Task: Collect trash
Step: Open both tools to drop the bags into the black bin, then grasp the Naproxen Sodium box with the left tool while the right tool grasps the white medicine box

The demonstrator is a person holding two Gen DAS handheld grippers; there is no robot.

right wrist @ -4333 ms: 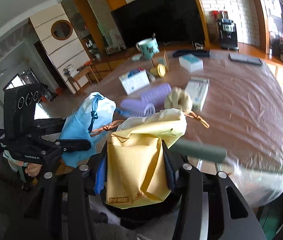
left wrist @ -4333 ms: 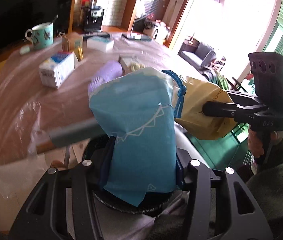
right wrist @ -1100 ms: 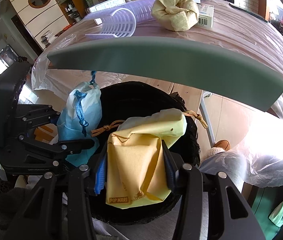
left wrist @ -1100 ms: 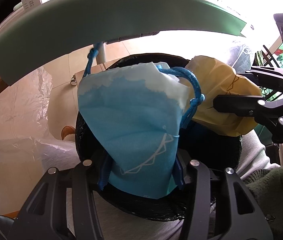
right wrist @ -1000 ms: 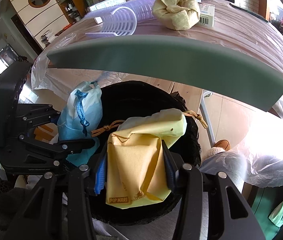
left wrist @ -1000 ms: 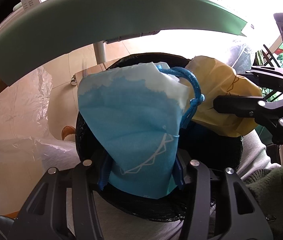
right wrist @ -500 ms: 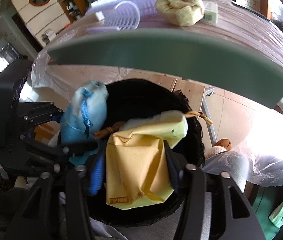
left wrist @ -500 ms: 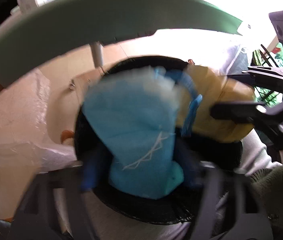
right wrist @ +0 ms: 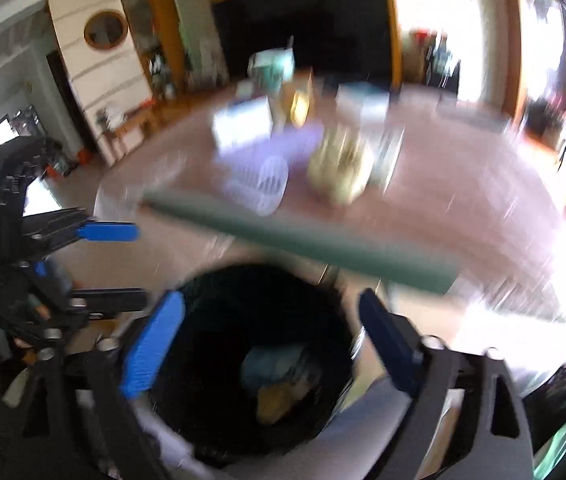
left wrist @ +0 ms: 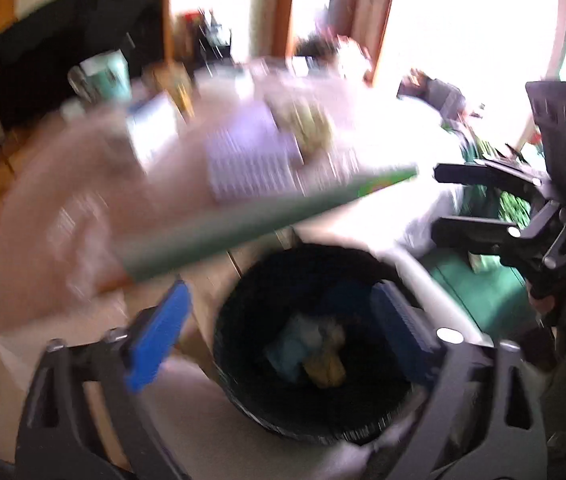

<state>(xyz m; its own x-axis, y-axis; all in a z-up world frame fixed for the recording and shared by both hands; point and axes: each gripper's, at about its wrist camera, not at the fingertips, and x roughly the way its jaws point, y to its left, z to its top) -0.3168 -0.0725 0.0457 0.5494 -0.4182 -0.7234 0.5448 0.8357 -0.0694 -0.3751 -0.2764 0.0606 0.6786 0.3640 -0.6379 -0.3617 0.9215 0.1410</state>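
Note:
Both views are motion-blurred. A black bin [left wrist: 315, 344] stands below the table edge; it also shows in the right wrist view [right wrist: 259, 364]. A blue bag [left wrist: 289, 350] and a yellow bag [left wrist: 327, 364] lie at its bottom, seen too in the right wrist view as the blue bag [right wrist: 271, 360] and yellow bag [right wrist: 275, 402]. My left gripper [left wrist: 279, 332] is open and empty above the bin. My right gripper [right wrist: 267, 344] is open and empty above it too. Each gripper shows in the other's view: the right gripper [left wrist: 471, 204], the left gripper [right wrist: 111, 264].
A table with a green edge [left wrist: 251, 224] under plastic sheet holds a lilac basket [left wrist: 251, 160], a crumpled yellowish wad [left wrist: 311, 124], white boxes [left wrist: 155, 128] and a mug [left wrist: 103, 76]. The wad [right wrist: 343, 172] and basket [right wrist: 271, 184] show in the right wrist view.
Both grippers have opened and let go of the blue and yellow bags, which now lie in the bin. Both grippers have risen, so the tabletop is back in view.

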